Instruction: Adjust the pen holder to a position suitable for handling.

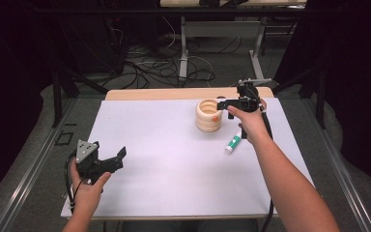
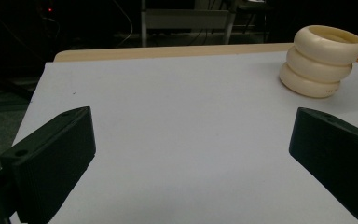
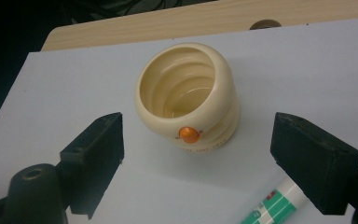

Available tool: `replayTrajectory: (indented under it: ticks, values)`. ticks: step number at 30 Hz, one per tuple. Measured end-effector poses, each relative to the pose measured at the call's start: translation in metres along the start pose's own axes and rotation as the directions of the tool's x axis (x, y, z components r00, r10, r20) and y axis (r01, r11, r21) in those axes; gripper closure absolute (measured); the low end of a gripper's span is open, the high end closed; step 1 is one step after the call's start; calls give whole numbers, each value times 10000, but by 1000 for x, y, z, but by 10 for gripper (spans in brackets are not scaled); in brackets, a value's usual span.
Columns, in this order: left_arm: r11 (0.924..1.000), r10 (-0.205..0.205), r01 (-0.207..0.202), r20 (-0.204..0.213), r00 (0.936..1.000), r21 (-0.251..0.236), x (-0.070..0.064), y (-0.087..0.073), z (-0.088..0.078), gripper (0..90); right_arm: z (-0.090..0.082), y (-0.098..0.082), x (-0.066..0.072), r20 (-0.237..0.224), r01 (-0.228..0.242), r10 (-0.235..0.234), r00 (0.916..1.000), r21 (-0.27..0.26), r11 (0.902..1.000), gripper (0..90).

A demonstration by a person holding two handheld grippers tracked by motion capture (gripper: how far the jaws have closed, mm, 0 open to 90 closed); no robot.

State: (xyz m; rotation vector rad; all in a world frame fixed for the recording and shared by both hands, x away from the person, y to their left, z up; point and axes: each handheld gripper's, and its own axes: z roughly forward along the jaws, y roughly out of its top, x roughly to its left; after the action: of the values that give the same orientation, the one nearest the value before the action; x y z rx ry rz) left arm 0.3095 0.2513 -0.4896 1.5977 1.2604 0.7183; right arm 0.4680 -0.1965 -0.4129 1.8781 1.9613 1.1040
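High view: the white tabletop (image 1: pixel 174 164) carries a cream ribbed cup (image 1: pixel 208 115) toward its far right, standing upright with its mouth open to the ceiling and a small orange dot (image 1: pixel 214 118) on the side that faces the person. Just to the near right of the cup lies a white marker with a green label (image 1: pixel 233 142), flat on the tabletop and apart from the cup. The right tongs (image 1: pixel 221 103) hang over the cup's right rim, held by the right hand (image 1: pixel 249 123), with the jaws pointing left across the mouth of the cup. In the right gripper view the right tongs (image 3: pixel 196 161) stand spread, one black jaw on each side of the cup (image 3: pixel 187 95), and nothing is pinched between them; the pads are clear of the cup's wall, and the marker (image 3: pixel 272 203) shows below the right-hand jaw. The left tongs (image 1: pixel 117 158) sit near the front left corner of the tabletop, well apart from the cup, held by the left hand (image 1: pixel 88 191). In the left gripper view the left tongs (image 2: pixel 191 154) stand spread wide over bare white surface, gripping nothing, and the cup (image 2: pixel 321 60) shows far off at the upper right.
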Motion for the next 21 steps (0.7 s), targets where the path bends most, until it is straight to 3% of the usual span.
replayTrajectory:
  ticks: [5,6,7,15,18,20,21]
  values:
    - [10000,-27,27,45,10000,6,0,0,0,4,11,6,2,399,53,-57,9992,86,9999,279]
    - [10000,21,-21,22,10000,1,0,0,0,4,14,9,0,365,-298,293,9989,123,9995,335]
    - [10000,21,-21,22,10000,1,0,0,0,4,16,10,-1,276,-482,479,9985,119,9988,335]
    - [9999,-126,126,14,9999,39,1,-1,0,4,32,14,-14,402,-1148,1129,9928,489,9922,365]
    - [9999,-168,168,2,9999,25,1,-1,0,4,37,15,-20,130,-1398,1392,9902,935,9858,438]
    - [9998,-198,198,-10,9998,32,1,-1,0,5,43,14,-22,-99,-1696,1713,9852,962,9808,438]
    - [9998,-198,198,-10,9998,32,1,-1,0,5,45,12,-24,-116,-1538,1558,9877,1050,9825,437]
